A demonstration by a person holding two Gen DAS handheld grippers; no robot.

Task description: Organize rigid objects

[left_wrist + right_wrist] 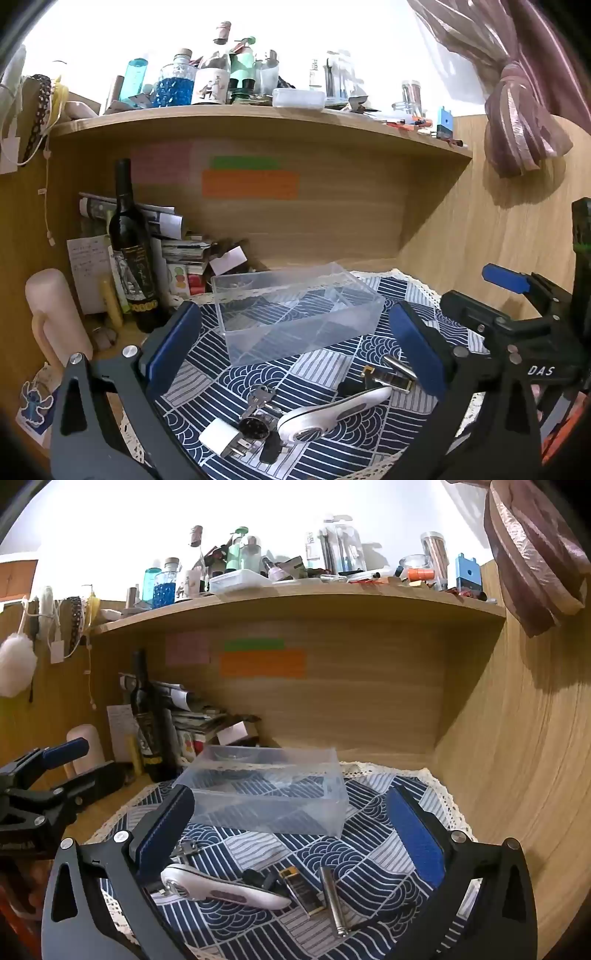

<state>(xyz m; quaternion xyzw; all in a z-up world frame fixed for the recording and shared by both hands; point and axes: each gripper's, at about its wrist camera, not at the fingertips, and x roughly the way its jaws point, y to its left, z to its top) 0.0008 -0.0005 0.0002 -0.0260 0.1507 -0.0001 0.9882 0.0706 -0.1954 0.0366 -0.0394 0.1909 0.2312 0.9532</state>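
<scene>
A clear plastic box with dividers stands empty on a blue patterned cloth. In front of it lie a white handheld device, keys, a white plug, a round dark watch face, a gold-trimmed lighter and a metal cylinder. My left gripper is open and empty above these items. My right gripper is open and empty over the same items; it also shows at the right of the left wrist view.
A dark wine bottle, a pink cup and stacked papers stand at the back left. A wooden shelf crowded with bottles runs overhead. A wooden side wall closes the right.
</scene>
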